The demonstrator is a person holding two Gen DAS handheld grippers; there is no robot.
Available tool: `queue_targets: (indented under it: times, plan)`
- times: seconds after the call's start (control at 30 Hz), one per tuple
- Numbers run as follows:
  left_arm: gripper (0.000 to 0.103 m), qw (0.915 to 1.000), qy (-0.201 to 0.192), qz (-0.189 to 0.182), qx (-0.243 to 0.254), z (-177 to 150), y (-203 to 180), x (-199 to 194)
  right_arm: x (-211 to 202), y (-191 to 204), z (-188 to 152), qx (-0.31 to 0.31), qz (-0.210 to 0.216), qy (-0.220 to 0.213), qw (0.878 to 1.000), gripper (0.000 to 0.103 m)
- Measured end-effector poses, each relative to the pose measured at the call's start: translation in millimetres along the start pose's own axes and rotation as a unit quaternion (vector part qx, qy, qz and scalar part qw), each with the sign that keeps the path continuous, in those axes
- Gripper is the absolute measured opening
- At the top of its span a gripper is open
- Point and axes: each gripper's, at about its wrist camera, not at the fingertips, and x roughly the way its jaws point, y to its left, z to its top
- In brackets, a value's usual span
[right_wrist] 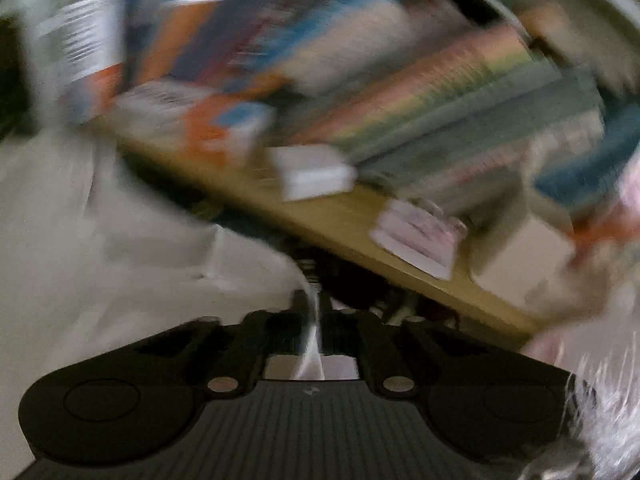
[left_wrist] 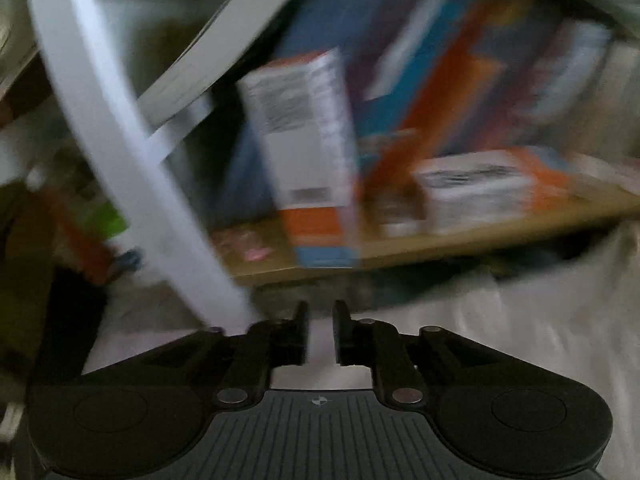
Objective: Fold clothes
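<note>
Both views are heavily motion-blurred. A white garment (left_wrist: 500,320) spreads below and to the right of my left gripper (left_wrist: 320,312), whose jaws stand a small gap apart with pale cloth showing between them; I cannot tell if it holds anything. In the right wrist view the white garment (right_wrist: 100,220) fills the left side, and a thin edge of it runs between the fingers of my right gripper (right_wrist: 314,300), which is shut on it.
A wooden shelf (left_wrist: 460,236) holds upright books and an orange-and-white box (left_wrist: 308,152); the shelf edge (right_wrist: 360,220) runs diagonally in the right view. A white curved bar (left_wrist: 120,152) crosses the left view. Dark clutter lies at the far left.
</note>
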Motion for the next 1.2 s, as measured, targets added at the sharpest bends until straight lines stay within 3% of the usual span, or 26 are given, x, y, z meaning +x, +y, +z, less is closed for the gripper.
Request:
queue_targets:
  times: [0.07,0.2,0.33,0.5,0.73,0.9,0.97,1.0,1.1,1.17,1.2]
  plan:
    - [0.041,1.0000,-0.001,-0.002,-0.007,-2,10,-3,-3,-8,-3,0.017,-0.010,-0.009,1.000,0.035]
    - [0.053,0.9994,-0.024,-0.025,0.006,-19,33,-27,-26,-29,-17,0.012,0.018,-0.015,1.000,0.040]
    - [0.055,0.9965,-0.020,-0.065,0.048,-48,59,-53,-47,-44,-46,-0.028,0.034,0.012,0.999,0.042]
    - [0.055,0.9962,0.012,-0.036,0.079,-80,77,-60,-50,-54,-75,-0.040,0.013,0.049,0.998,0.042]
    - [0.055,0.9980,0.046,-0.003,0.044,-98,100,-54,-53,-84,-98,0.037,-0.034,0.065,0.997,0.043]
    - [0.055,0.9974,0.064,0.004,0.034,-99,101,-37,-54,-98,-113,0.074,-0.030,0.072,0.994,0.040]
    - [0.040,0.9958,0.075,0.015,0.051,-98,98,-27,-55,-102,-115,0.081,-0.038,0.073,0.993,0.039]
    - [0.023,0.9947,0.082,0.027,0.055,-96,98,-20,-55,-105,-117,0.083,-0.052,0.072,0.993,0.039]
    - [0.025,0.9889,0.103,0.106,-0.014,-80,129,4,-57,-120,-124,0.094,-0.099,0.067,0.988,0.039]
    - [0.025,0.9737,0.116,0.177,-0.084,-71,156,13,-59,-137,-128,0.129,-0.096,0.068,0.985,0.039]
    - [0.026,0.9685,0.119,0.192,-0.105,-68,167,14,-62,-146,-131,0.144,-0.094,0.068,0.983,0.039]
